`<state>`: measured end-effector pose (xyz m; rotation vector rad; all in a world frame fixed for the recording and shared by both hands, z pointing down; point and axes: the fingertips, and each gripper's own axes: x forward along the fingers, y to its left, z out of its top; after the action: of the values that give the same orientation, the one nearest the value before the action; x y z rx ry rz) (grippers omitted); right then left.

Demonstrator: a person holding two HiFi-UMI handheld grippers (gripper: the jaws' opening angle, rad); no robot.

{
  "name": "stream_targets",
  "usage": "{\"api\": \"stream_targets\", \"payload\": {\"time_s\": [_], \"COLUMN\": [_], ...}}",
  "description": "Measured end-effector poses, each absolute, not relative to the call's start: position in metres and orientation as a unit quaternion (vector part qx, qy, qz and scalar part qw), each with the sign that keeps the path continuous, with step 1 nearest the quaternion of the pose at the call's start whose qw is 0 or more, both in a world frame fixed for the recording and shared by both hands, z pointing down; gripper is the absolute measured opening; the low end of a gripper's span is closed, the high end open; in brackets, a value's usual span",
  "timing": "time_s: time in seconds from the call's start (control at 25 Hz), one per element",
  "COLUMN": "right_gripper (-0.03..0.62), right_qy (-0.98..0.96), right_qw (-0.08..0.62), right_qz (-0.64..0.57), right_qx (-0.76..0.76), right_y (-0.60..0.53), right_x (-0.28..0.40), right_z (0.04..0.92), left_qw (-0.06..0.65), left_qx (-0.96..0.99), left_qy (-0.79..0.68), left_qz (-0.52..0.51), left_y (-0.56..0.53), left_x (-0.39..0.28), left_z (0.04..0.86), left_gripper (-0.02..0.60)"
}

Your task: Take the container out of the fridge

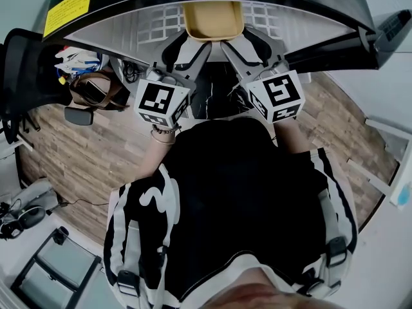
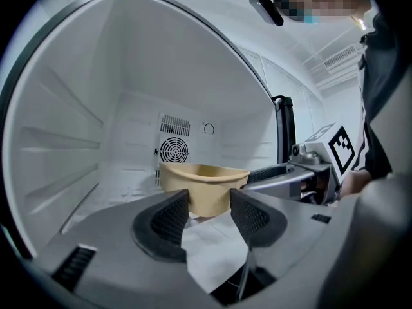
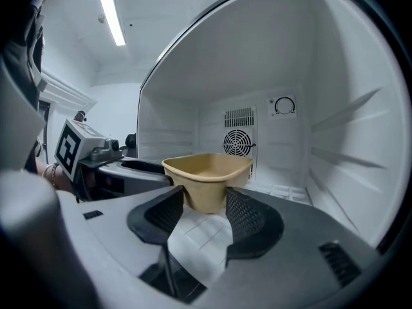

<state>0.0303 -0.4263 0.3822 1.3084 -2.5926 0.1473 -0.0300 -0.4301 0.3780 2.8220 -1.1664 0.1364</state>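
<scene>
Both pairs of jaws stand apart and empty. The left hand-held gripper (image 2: 209, 206) and right hand-held gripper (image 3: 205, 205) reach into the fridge (image 2: 64, 147), with the container (image 1: 214, 19) just ahead of their tips. Gripping and lifting out remain, I judge.

Wood-plank floor (image 1: 84, 153) spans the head view from 9 to 3 o'clock. A black office chair (image 1: 22, 69) stands at 10 o'clock and a dark metal frame (image 1: 58, 266) lies at 7 o'clock (a thin cable (image 1: 87, 203) trails across the planks near it). In the right gripper view a ceiling strip light (image 3: 114, 18) glows at 11 o'clock. The left gripper view shows a ceiling vent (image 2: 341, 58) at 2 o'clock.
</scene>
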Motion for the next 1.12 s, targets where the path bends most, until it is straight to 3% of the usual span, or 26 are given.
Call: {"api": "stream_targets", "payload": {"time_s": [1.12], "right_gripper": [0.214], "right_qy": [-0.883], "right_qw": [0.107], "right_qz": [0.038], "right_qx": [0.456], "right_y": [-0.389], "right_x": [0.026], "right_z": [0.368], "left_qw": [0.034], "left_qx": [0.927], "left_qy": [-0.372], "left_qz": [0.033], "left_y": [-0.393], "left_x": [-0.034], "left_z": [0.366], "left_gripper": [0.206]}}
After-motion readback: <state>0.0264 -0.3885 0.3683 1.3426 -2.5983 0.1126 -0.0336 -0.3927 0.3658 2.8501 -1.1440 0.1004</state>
